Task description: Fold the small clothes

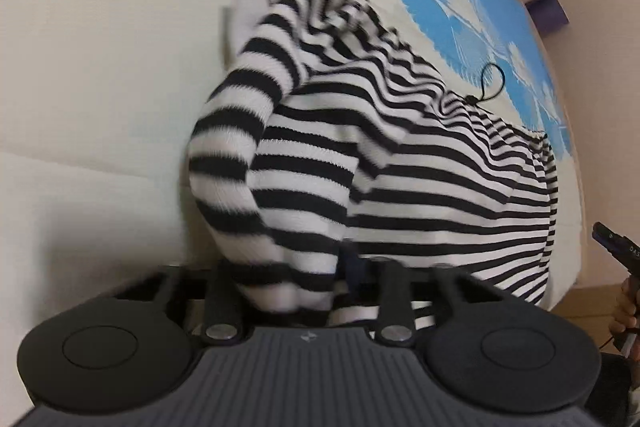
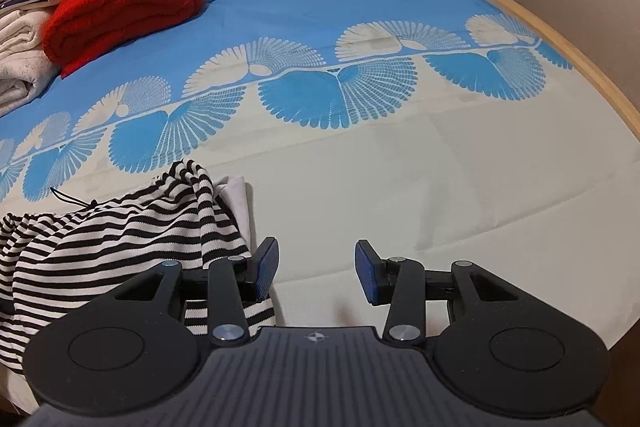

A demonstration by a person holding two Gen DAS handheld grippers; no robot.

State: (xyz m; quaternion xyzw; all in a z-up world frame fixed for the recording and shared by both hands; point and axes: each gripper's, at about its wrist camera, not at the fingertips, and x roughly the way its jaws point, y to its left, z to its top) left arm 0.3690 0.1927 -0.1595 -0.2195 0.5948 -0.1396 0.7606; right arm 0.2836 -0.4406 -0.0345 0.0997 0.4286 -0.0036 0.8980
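Stripes are filling your left view: the top [image 1: 400, 163] is lying bunched on the bedsheet [image 1: 100, 87], one sleeve [image 1: 248, 163] draping down over your left gripper [image 1: 320, 291] and hiding its fingertips, so whether those jaws are gripping the cloth I cannot tell. A black cord loop [image 1: 493, 83] is sticking up from the top's far edge. Your right gripper [image 2: 316, 267] is hovering over bare white sheet, jaws standing partly apart with nothing between the blue pads [image 2: 267, 267]; the top is lying just left of it, its edge touching the left finger. Red blanket [image 2: 128, 3] is sitting well back.
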